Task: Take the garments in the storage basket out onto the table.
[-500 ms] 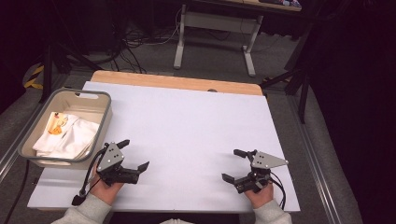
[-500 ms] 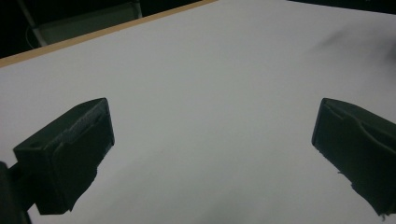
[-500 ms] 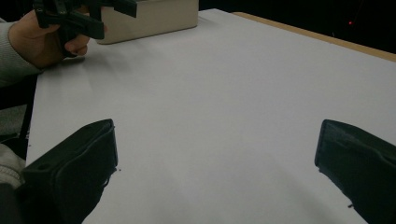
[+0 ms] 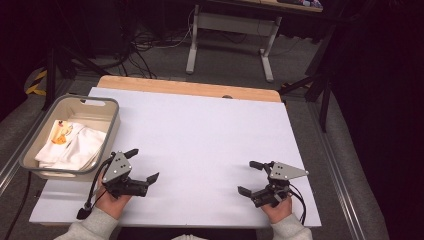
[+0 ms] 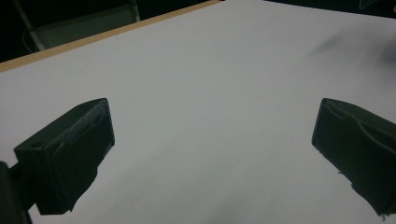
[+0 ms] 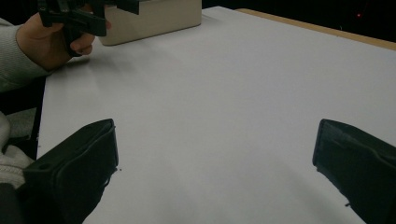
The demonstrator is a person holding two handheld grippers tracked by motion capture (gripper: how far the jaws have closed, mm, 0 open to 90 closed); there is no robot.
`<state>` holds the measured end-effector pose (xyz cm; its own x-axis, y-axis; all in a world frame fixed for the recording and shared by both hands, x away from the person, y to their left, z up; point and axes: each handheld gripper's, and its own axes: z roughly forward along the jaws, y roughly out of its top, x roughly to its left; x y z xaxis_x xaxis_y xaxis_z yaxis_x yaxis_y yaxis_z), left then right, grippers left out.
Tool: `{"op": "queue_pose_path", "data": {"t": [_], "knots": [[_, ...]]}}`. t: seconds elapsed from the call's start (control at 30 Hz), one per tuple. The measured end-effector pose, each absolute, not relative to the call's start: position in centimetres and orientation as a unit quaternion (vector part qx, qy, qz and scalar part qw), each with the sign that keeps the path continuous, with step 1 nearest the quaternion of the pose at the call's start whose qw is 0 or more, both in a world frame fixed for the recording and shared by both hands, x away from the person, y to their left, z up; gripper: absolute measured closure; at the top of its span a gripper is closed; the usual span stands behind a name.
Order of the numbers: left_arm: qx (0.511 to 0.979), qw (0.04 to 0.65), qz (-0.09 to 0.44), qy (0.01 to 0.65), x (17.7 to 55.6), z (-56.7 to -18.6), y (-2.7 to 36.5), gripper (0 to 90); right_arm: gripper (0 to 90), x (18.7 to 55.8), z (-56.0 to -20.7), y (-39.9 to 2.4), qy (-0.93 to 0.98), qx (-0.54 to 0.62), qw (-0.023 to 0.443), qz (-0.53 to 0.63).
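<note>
In grey bin, crumpled white cloth

A white sheet covers the wooden worktop, leaving a bare wood strip along its 12 o'clock edge. Beyond lies grey carpet floor, a white-legged desk frame and tangled cables in a dark room.

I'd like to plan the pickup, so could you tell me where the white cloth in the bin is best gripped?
Probably from above, at the raised fold of the white cloth: it lies crumpled low inside the bin, whose walls block a sideways approach. The left gripper is nearest, jaws open.
</note>
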<state>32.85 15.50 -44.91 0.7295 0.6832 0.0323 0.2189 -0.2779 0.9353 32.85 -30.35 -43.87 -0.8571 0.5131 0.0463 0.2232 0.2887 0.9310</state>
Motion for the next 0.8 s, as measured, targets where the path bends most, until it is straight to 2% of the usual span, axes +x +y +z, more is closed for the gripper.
{"op": "queue_pose_path", "data": {"t": [0.33,0.8], "knots": [[0.777,0.517,0.212,0.29,32.6,-43.8,15.2,0.2,4.6,32.9,-43.9,-30.3,0.795,0.229,0.123,0.549],[0.78,0.526,0.189,0.281,32.5,-42.5,15.4,3.6,3.8,33.0,-43.9,-30.2,0.797,0.225,0.112,0.549]]}}
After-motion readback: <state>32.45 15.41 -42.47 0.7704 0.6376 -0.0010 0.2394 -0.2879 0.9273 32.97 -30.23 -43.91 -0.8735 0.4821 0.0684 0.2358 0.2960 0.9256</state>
